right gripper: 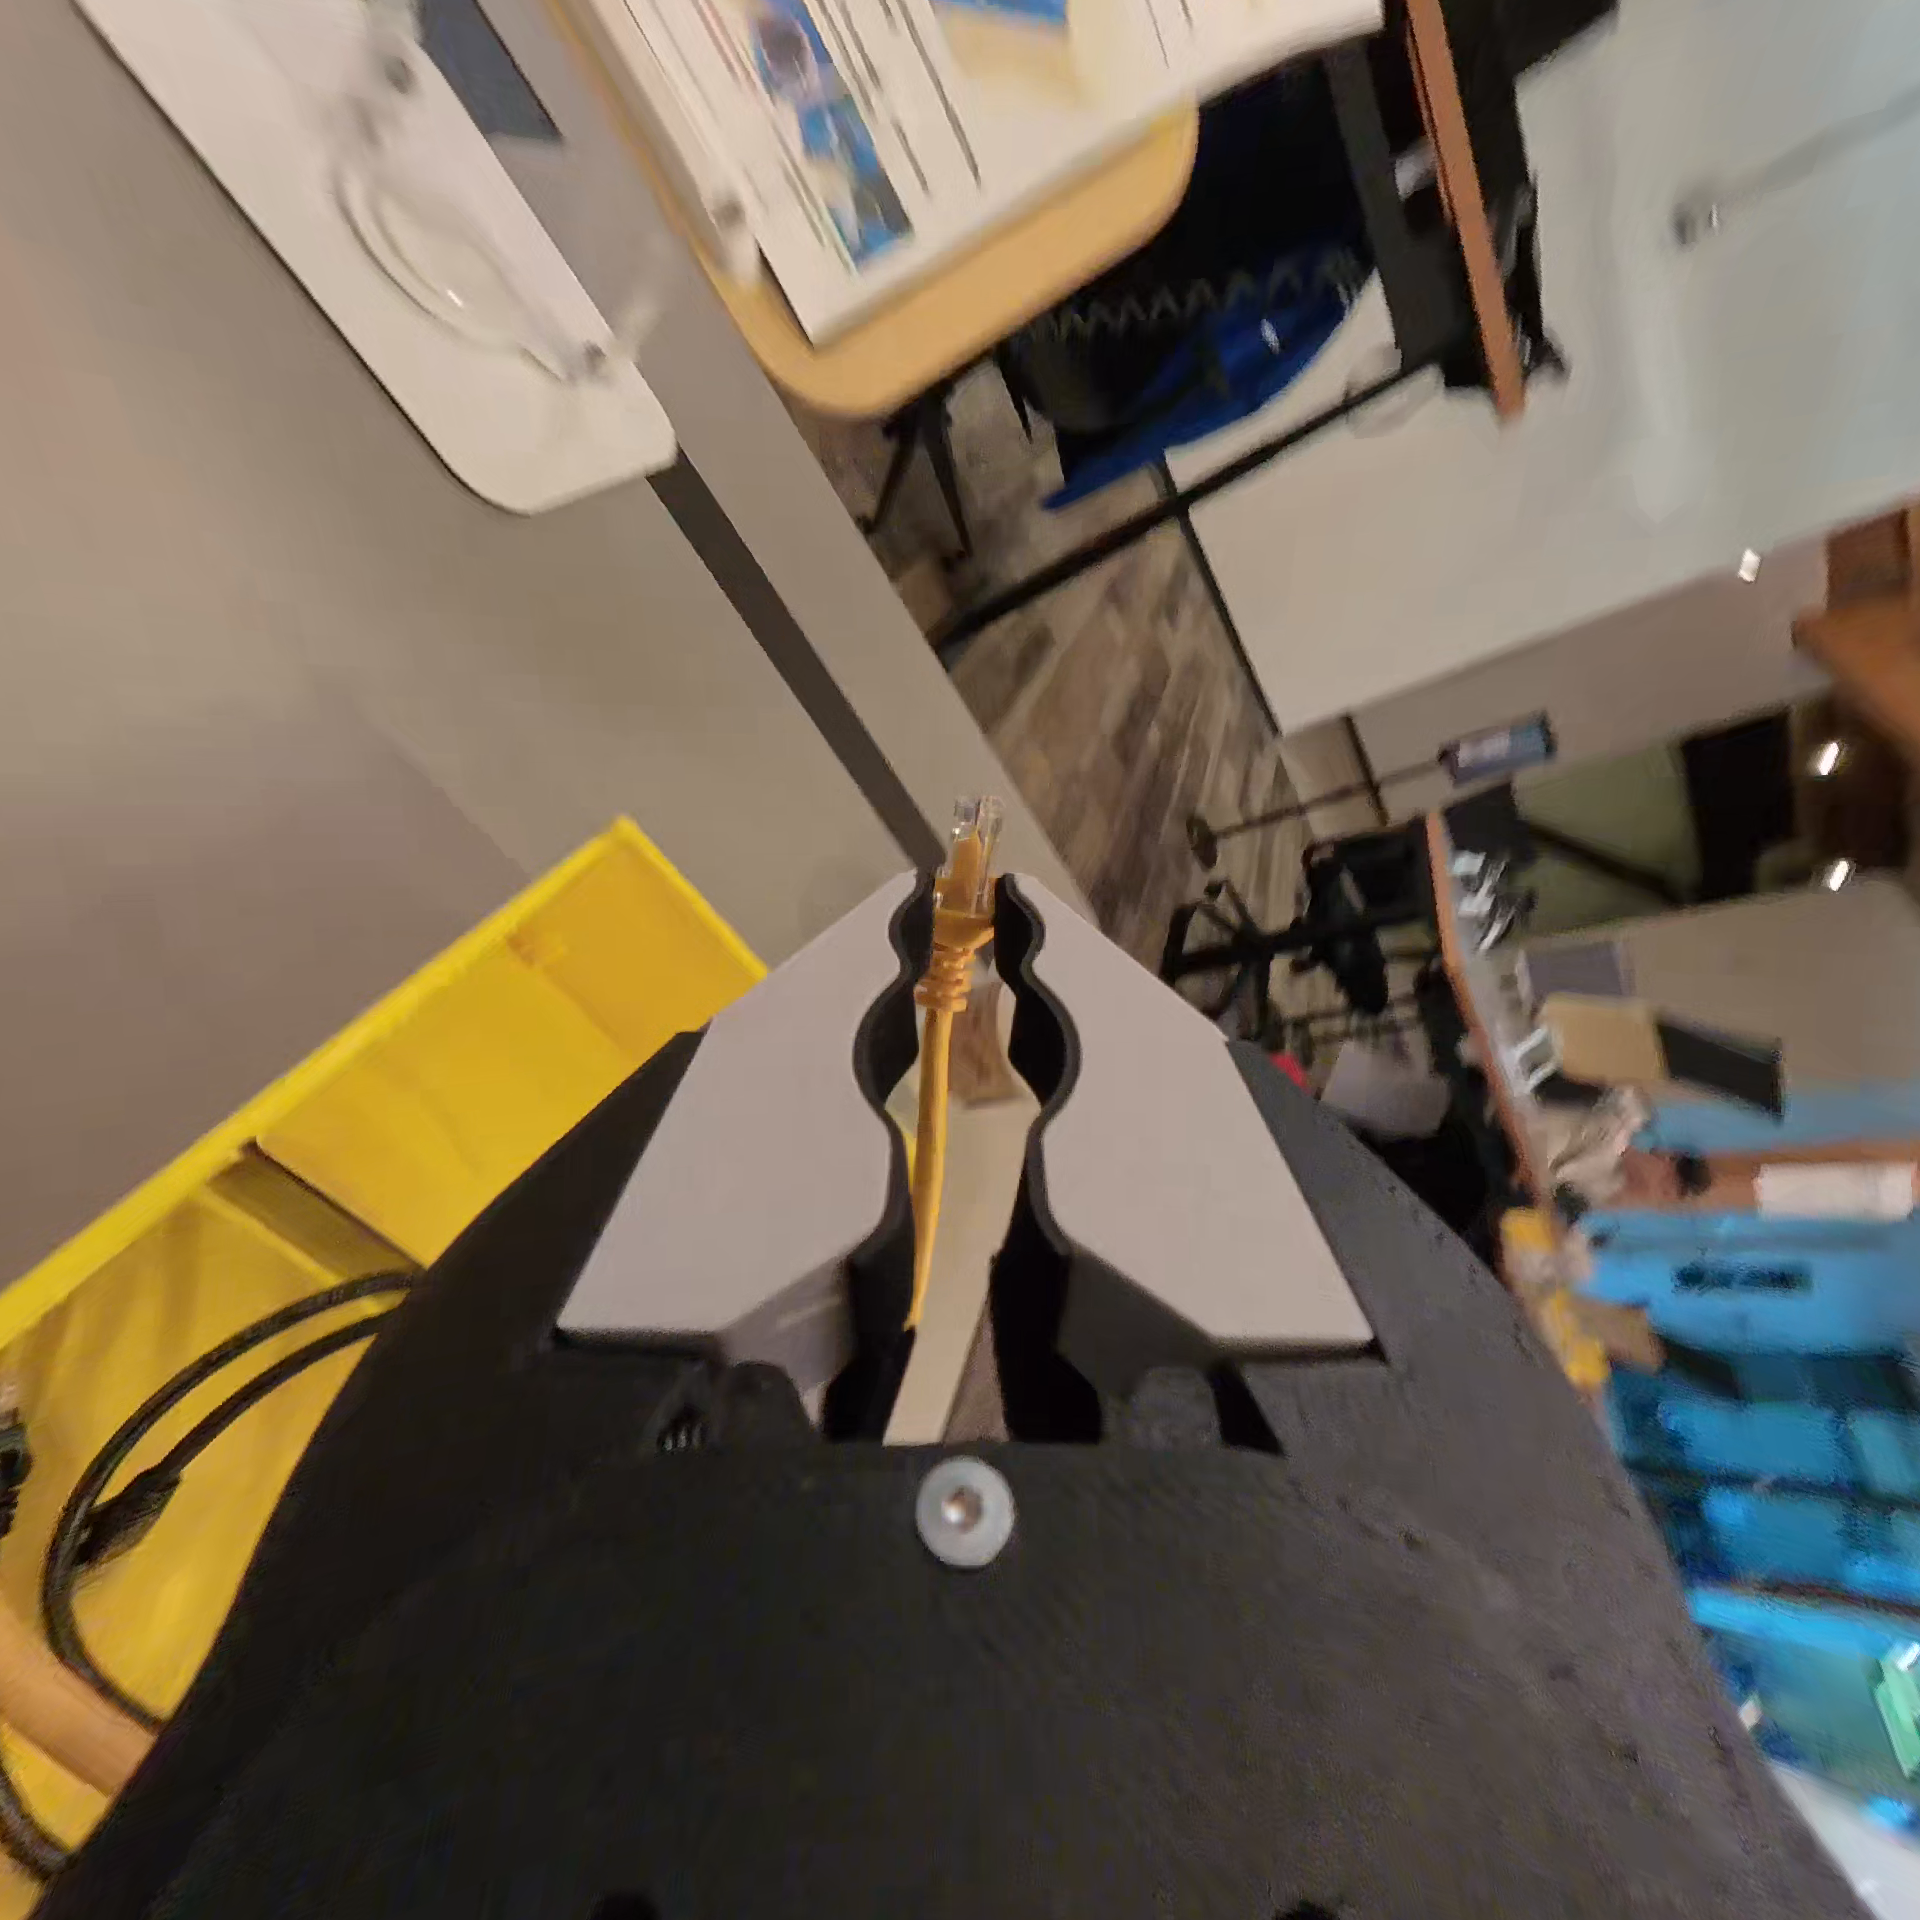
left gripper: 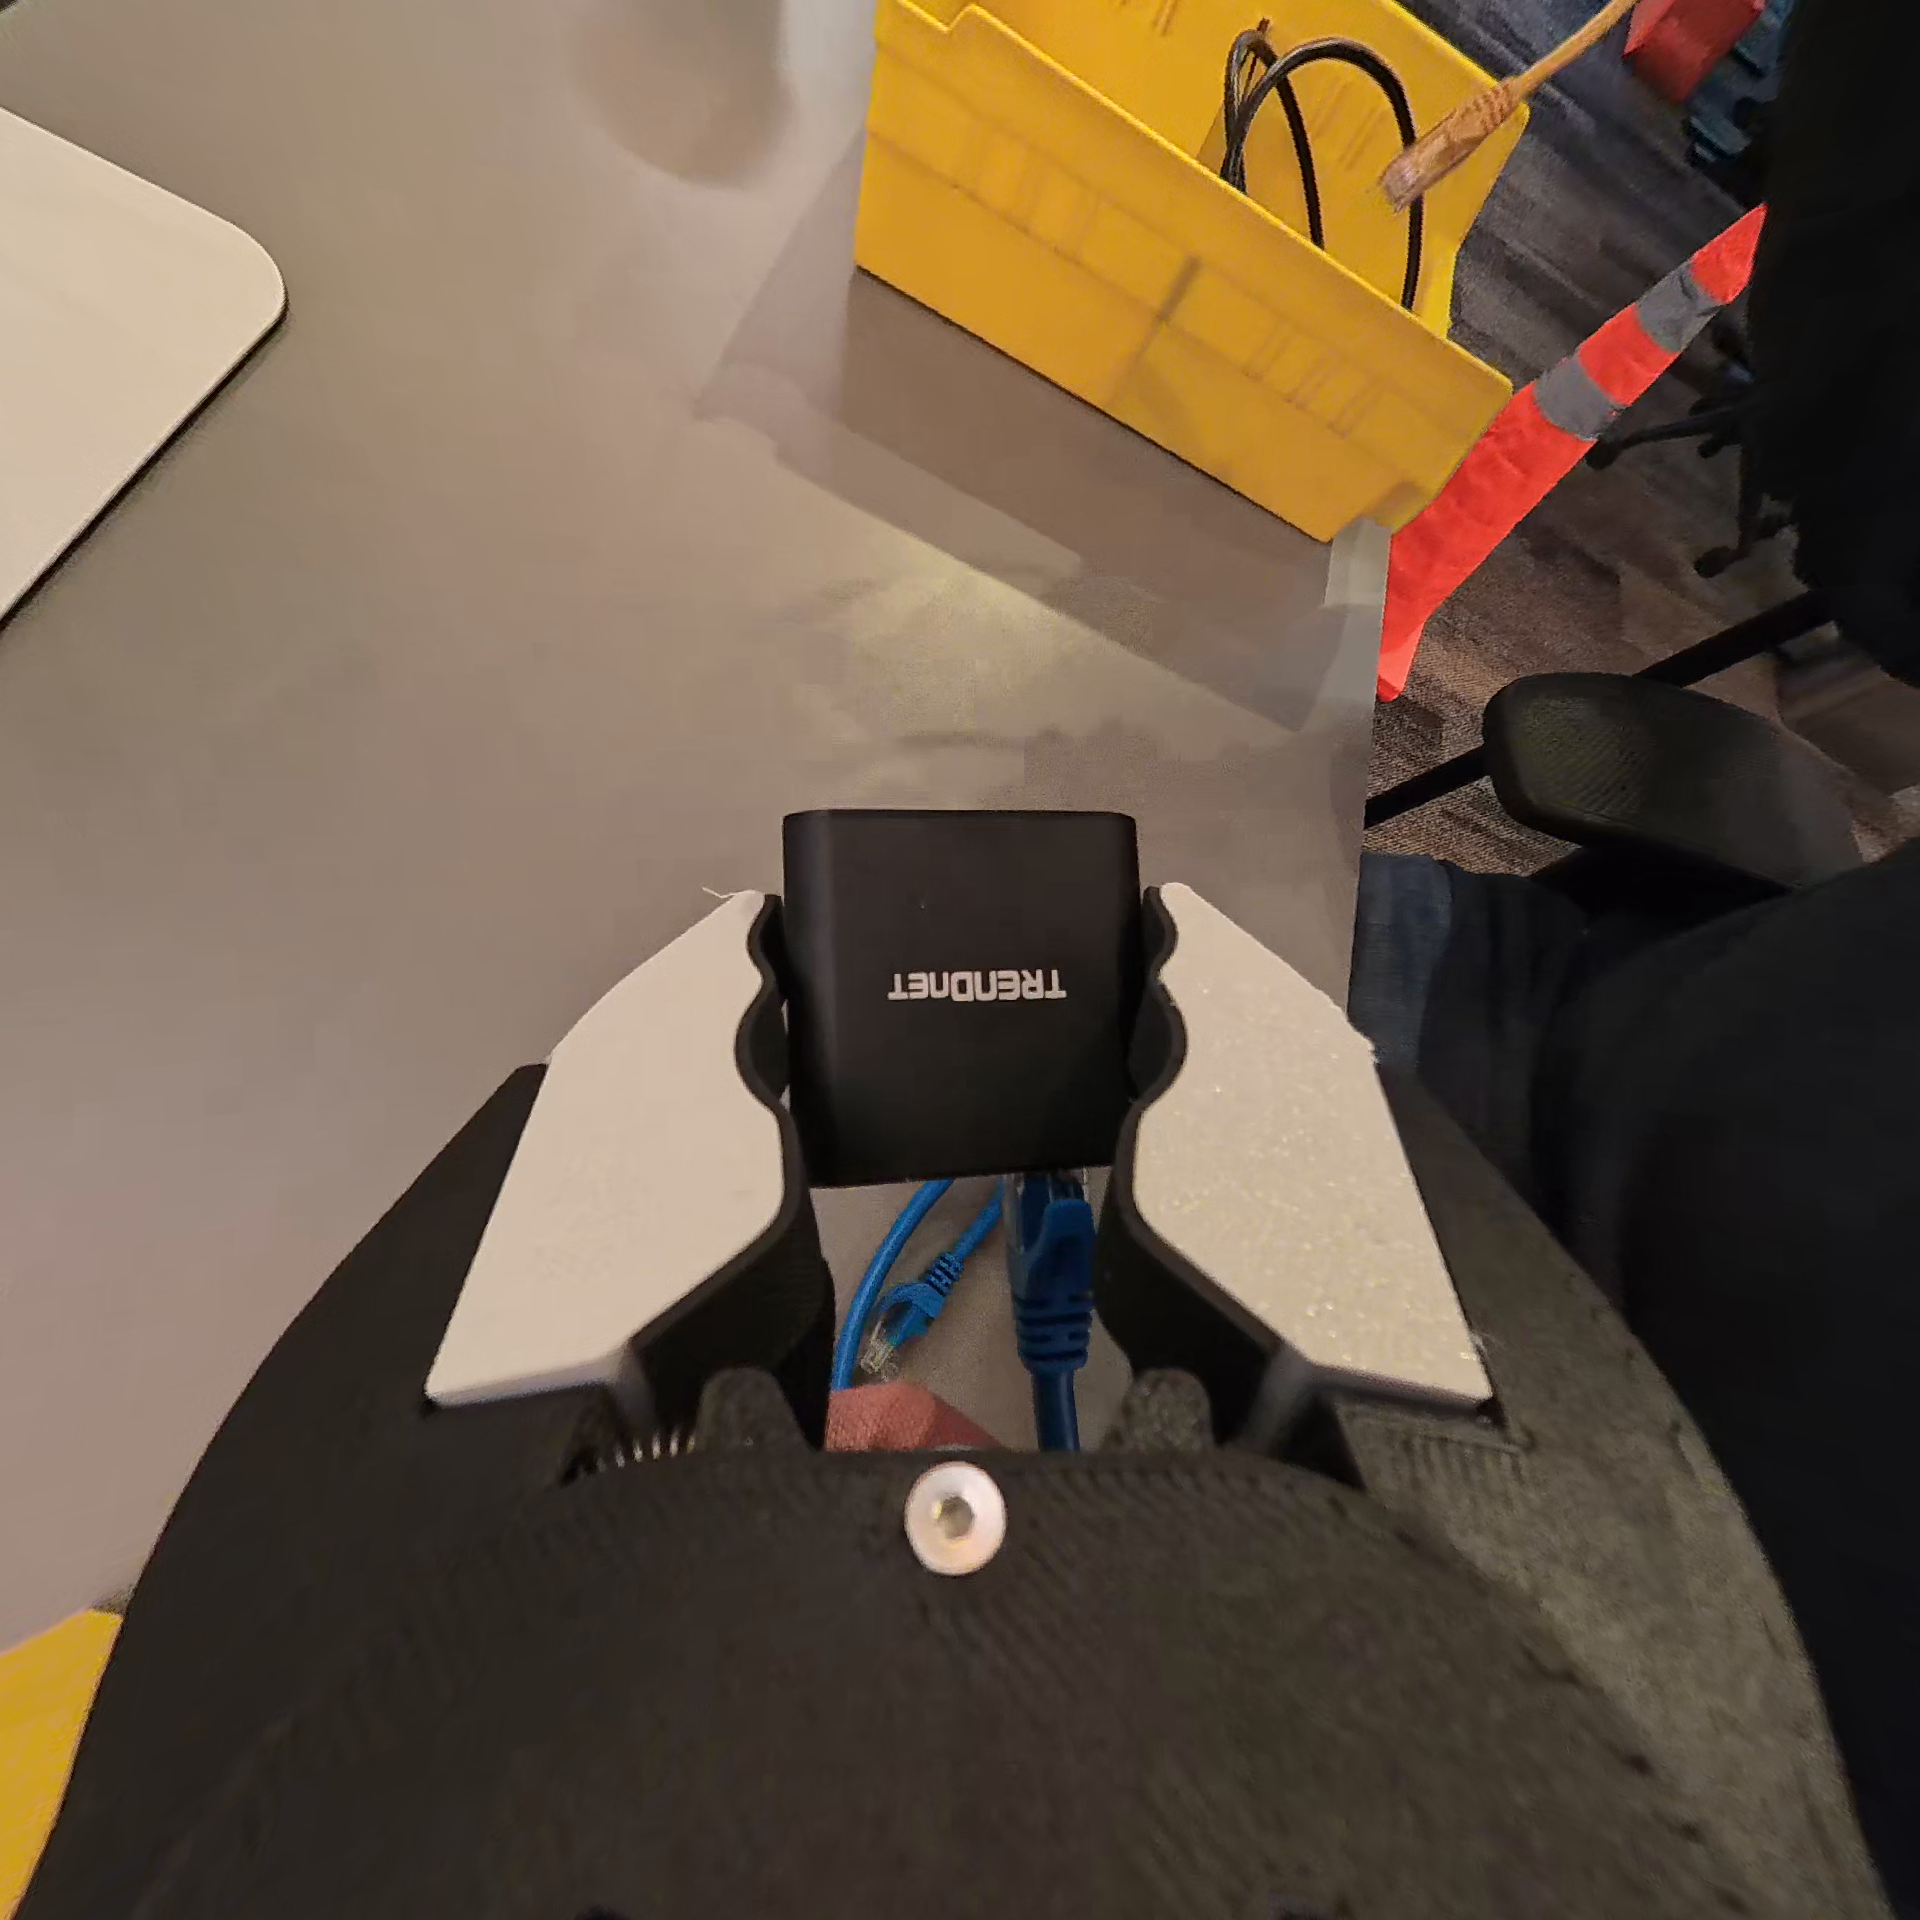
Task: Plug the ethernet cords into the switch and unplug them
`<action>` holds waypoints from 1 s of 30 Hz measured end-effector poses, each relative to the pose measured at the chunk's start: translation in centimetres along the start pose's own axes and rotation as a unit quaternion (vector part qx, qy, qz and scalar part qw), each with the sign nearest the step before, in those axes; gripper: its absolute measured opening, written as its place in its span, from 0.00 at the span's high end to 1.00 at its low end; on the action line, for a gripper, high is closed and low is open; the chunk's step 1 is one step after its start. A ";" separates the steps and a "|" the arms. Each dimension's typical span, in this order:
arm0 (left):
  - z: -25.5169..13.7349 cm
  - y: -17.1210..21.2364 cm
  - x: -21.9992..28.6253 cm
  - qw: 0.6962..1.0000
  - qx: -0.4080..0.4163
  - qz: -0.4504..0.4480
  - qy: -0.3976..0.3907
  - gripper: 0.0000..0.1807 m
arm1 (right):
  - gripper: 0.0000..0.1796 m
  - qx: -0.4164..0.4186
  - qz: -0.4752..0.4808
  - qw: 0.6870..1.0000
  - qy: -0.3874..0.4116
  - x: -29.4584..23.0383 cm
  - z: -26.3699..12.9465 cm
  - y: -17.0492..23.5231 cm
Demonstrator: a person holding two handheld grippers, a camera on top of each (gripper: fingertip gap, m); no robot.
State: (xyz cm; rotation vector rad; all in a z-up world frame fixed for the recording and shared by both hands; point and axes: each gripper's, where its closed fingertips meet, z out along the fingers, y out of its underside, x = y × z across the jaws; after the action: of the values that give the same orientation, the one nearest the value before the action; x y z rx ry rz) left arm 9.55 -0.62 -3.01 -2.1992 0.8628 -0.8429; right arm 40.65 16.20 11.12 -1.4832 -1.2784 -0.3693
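Yellow bin w/ black cable, left gripper clamping switch

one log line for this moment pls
left gripper: shut on switch | blue cord: plugged in | right gripper: shut on orange cord plug, held in air

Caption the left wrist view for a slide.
Left gripper clamps the black switch above the grey table, blue cord plugged in.
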 end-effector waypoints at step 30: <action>0.8 -2.1 -0.6 0.998 0.026 0.016 -0.049 0.65 | 0.78 -0.124 0.104 0.985 0.060 -5.3 -3.0 12.6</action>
State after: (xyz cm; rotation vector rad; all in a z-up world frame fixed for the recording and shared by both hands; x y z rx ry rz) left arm 10.53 1.30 -2.15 -2.1575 0.8164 -0.7273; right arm 50.45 13.09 1.62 -1.7603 -0.9981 -0.4850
